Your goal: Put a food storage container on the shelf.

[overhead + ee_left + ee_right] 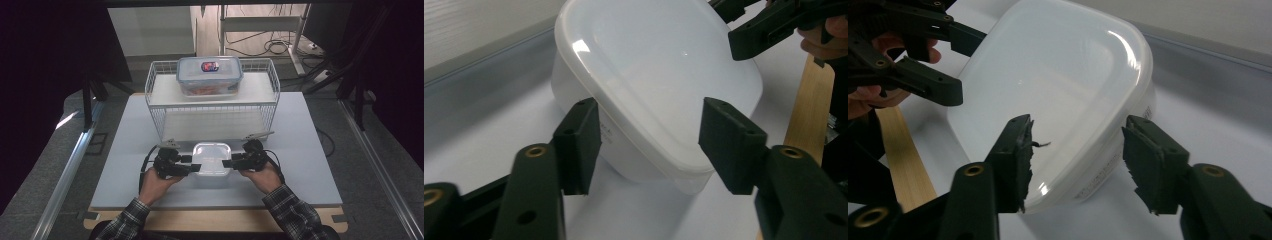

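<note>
white tub (212,159) near front edge of tabletop (125,150), sits between left tongs (191,165) and right tongs (228,163), both spread, straddling its ends, not pinching yet

high view: above the near table edge, facing forward and down, far off | left gripper view: rides low at the white lidded container (659,85), close, facing right | right gripper view: close at its right end, facing left | shared: container, opposite gripper
</note>
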A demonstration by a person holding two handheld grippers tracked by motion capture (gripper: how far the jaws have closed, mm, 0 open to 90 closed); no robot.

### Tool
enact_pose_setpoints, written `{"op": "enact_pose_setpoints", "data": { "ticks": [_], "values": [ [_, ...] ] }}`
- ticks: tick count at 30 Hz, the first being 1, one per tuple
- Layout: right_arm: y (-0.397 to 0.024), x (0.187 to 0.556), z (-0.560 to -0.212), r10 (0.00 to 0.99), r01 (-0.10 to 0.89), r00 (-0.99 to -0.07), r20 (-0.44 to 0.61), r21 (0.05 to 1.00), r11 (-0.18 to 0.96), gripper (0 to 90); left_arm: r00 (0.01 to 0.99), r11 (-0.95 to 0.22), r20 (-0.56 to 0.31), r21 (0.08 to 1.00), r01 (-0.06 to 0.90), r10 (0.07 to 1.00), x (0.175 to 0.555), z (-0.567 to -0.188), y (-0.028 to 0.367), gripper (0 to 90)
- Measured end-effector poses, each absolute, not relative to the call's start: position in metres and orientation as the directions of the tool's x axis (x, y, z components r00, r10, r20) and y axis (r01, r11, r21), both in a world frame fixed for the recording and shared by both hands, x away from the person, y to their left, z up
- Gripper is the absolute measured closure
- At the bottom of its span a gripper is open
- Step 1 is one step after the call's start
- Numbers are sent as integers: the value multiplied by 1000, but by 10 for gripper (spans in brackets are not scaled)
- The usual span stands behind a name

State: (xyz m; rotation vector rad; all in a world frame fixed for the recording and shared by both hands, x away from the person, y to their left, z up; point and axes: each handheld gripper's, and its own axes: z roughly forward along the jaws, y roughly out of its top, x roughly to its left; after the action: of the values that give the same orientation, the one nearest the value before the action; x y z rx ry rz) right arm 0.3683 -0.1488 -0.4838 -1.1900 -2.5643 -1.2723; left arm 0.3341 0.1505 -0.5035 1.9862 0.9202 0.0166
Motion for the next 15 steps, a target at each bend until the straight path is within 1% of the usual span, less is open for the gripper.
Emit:
{"op": "enact_pose_setpoints", "data": {
  "ticks": [5,9,15],
  "values": [
    [-152,361,-478,638,658,-688,346,668,347,618,702,-276,-329,751,600,631,328,-500,153,549],
    [-152,358,-474,664,664,-667,338,673,326,670,681,-254,-316,759,599,660,324,-498,152,619],
    [-154,356,-473,674,683,-639,370,676,277,736,639,-201,-347,754,625,687,321,-497,154,689]
  ]
}}
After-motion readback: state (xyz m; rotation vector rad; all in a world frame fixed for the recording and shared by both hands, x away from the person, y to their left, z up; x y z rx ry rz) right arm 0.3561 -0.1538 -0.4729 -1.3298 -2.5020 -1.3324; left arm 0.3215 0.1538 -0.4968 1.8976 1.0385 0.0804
